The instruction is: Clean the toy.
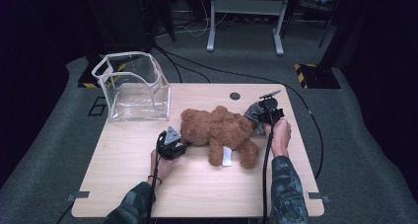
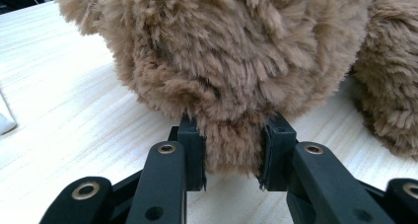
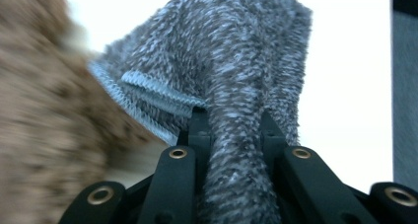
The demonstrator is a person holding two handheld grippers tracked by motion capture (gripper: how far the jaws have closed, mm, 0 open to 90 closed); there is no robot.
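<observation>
Lying on its side mid-table (image 1: 128,184), the brown teddy bear (image 1: 217,130) has its head toward the left tongs (image 1: 183,146). Left tongs clamp a tuft of its fur, seen pinched between both jaws in the left gripper view (image 2: 231,155). Right tongs (image 1: 260,116) sit at the bear's far right end, closed on a fold of grey cloth (image 1: 252,113); the right gripper view shows the cloth (image 3: 236,86) squeezed between the jaws, brown fur blurred beside it. A clear plastic bag (image 1: 132,88) stands open at the table's back left corner, apart from the bear.
</observation>
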